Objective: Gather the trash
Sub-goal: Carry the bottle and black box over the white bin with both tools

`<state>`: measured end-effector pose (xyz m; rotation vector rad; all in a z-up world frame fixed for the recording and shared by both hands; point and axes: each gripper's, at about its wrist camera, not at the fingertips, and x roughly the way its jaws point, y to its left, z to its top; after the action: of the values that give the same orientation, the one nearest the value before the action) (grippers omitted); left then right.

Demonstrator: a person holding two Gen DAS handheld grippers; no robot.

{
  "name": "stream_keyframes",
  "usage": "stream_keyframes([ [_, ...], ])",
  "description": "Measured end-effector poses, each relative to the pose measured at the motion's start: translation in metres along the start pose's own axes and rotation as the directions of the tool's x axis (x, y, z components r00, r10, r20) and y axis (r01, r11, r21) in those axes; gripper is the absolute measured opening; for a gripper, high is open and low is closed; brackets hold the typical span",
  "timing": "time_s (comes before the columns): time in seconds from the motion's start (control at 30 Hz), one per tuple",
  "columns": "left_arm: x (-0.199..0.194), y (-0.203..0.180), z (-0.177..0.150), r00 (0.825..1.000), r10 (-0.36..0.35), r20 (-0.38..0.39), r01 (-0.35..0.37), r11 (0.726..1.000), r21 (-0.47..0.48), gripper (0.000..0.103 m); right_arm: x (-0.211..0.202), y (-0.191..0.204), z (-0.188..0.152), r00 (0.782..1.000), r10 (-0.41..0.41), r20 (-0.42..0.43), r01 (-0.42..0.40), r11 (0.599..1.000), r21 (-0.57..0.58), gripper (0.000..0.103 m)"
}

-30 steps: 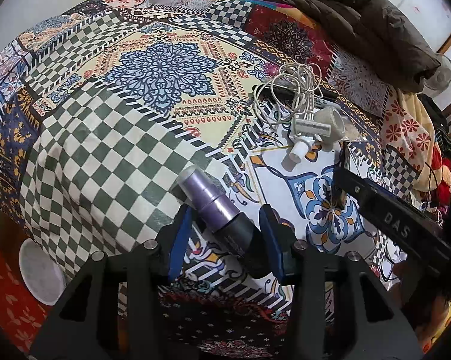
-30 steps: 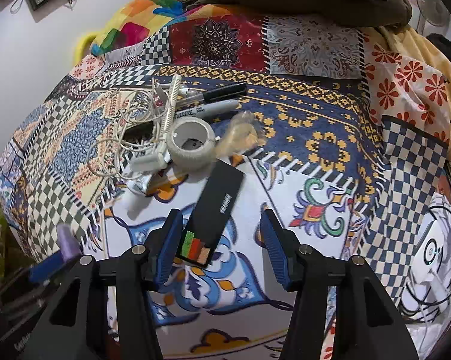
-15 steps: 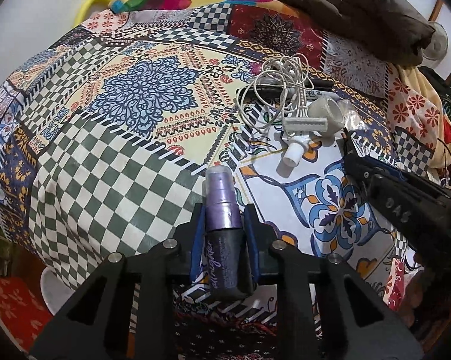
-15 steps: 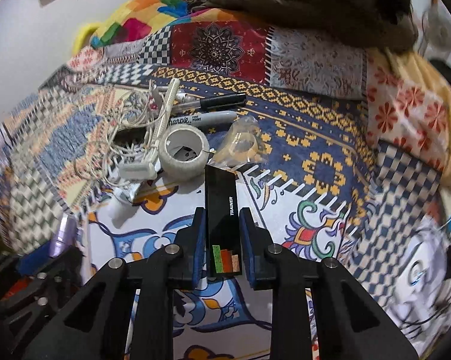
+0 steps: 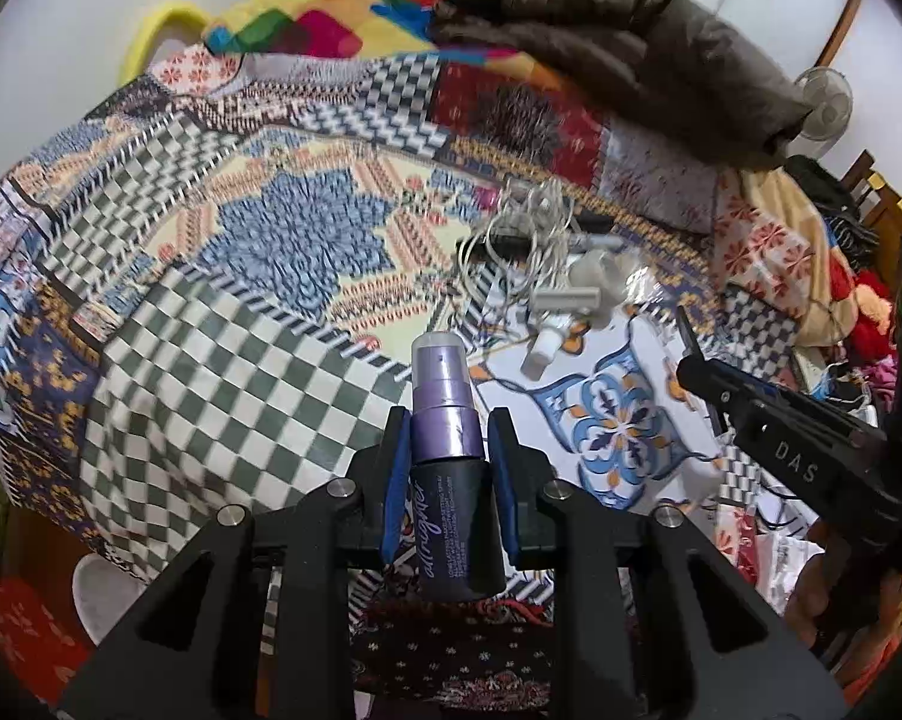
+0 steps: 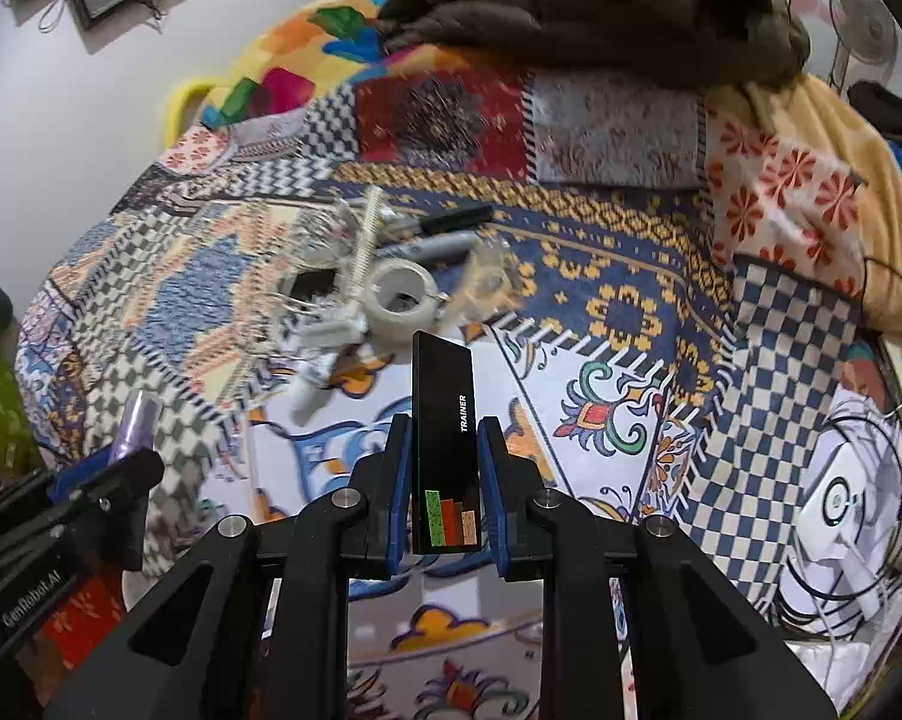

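Bottle (image 5: 444,468) clamped between our left fingers (image 5: 390,480), nozzle toward 12 o'clock, clear of bed (image 5: 210,396). Box (image 6: 441,450) pinched edgewise in our right fingers (image 6: 487,480). Cable tangle (image 5: 529,228) at 1 o'clock, likely next.

We note a bedspread (image 6: 619,312) covering the whole bed, with a heaped jacket (image 6: 601,6) at its far end. Mid-bed sits a cluster: a tangle of cable (image 5: 529,228) to the left, a tape roll (image 6: 399,300) just right of it, a second roll (image 6: 487,285) further right, two markers (image 6: 444,234) lying behind the rolls. A small tube (image 6: 306,396) lies nearer us, before the cable. In the left gripper (image 5: 447,480) a spray bottle (image 5: 447,468) stands between the pads, above the bedspread's near edge. To its right, the right gripper (image 6: 441,480) grips a flat box (image 6: 441,450) edge-on, in front of the tape roll. A fan (image 6: 835,498) lies off the bed's right side.
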<state>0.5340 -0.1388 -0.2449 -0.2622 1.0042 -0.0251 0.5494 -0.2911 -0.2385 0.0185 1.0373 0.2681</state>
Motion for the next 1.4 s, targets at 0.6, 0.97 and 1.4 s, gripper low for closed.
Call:
stream_keyframes([
  [0.6, -0.141, 0.046, -0.023, 0.986, 0.060, 0.154, -0.059, 0.998, -0.011, 0.025, -0.116, 0.087, -0.009, 0.987, 0.059, 0.150, -0.042, 0.992, -0.117, 0.019],
  [0.97, -0.224, 0.123, -0.067, 0.963, 0.158, 0.220, -0.147, 0.987, -0.068, 0.025, -0.149, 0.178, -0.048, 0.978, 0.156, 0.140, -0.125, 0.970, -0.207, 0.019],
  [1.4, -0.277, 0.226, -0.132, 0.948, 0.252, 0.195, -0.218, 0.959, -0.179, 0.025, -0.147, 0.293, -0.101, 0.969, 0.242, 0.055, -0.204, 0.903, -0.377, 0.019],
])
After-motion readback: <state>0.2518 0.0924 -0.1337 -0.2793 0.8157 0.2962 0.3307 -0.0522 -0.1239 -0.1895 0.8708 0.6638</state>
